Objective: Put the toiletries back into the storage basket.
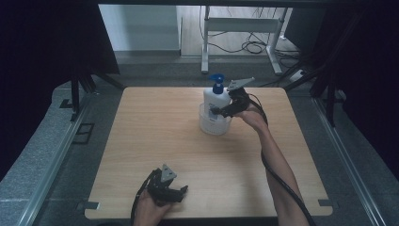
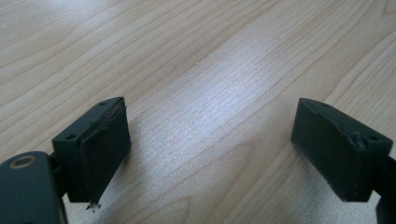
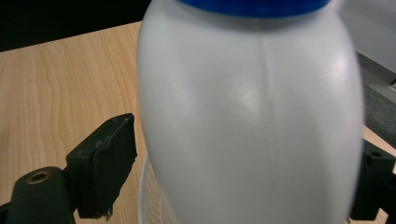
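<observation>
A white pump bottle (image 1: pixel 215 98) with a blue pump head stands upright in a clear round tub (image 1: pixel 207 126) at the back middle of the wooden table (image 1: pixel 155 136). My right gripper (image 1: pixel 220 111) reaches in from the right at the bottle's mid-height. In the right gripper view the bottle (image 3: pixel 252 116) sits between the two black jaws of this gripper (image 3: pixel 247 137), with a thin gap at the left jaw, so it stands open around it. The tub's rim (image 3: pixel 144 186) shows below. My left gripper (image 1: pixel 181 193) rests open near the table's front edge over bare wood (image 2: pixel 210 105).
Grey floor and metal rails run along both sides of the table. Behind it are a white frame's legs (image 1: pixel 205 56) and loose cables (image 1: pixel 254 46). Bare wood spreads between the tub and the left gripper.
</observation>
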The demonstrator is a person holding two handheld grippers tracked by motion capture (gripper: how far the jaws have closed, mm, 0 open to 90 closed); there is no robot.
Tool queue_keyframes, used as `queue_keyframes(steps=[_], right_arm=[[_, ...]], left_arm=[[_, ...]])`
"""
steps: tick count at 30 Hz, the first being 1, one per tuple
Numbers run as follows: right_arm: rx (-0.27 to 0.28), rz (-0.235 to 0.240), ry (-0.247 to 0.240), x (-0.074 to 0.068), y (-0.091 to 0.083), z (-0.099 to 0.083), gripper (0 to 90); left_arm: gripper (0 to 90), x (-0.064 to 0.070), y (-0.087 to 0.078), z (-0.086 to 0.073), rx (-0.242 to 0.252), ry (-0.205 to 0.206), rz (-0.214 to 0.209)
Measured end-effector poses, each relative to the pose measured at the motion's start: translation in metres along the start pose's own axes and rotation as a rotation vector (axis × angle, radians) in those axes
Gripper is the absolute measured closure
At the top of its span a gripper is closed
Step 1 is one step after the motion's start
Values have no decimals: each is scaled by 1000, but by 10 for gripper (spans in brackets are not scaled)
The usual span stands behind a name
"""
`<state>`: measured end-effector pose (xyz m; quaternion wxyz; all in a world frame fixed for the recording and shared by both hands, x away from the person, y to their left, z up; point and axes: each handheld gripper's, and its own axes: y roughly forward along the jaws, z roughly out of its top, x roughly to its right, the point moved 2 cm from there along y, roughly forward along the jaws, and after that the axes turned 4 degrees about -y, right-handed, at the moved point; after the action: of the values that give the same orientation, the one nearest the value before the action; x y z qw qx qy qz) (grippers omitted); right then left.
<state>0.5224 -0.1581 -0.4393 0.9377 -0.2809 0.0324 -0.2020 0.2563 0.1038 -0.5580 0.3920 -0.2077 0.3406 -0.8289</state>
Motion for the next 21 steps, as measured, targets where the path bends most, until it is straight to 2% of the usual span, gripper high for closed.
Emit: queue_keyframes(steps=[7,21], right_arm=[[2,-26,9,0,-5,1,83],[-15,-65,-13,-5,-13,4,30]], left_arm=[[111,0,0,0,-1,1,0],[111,0,0,0,-1,1,0]])
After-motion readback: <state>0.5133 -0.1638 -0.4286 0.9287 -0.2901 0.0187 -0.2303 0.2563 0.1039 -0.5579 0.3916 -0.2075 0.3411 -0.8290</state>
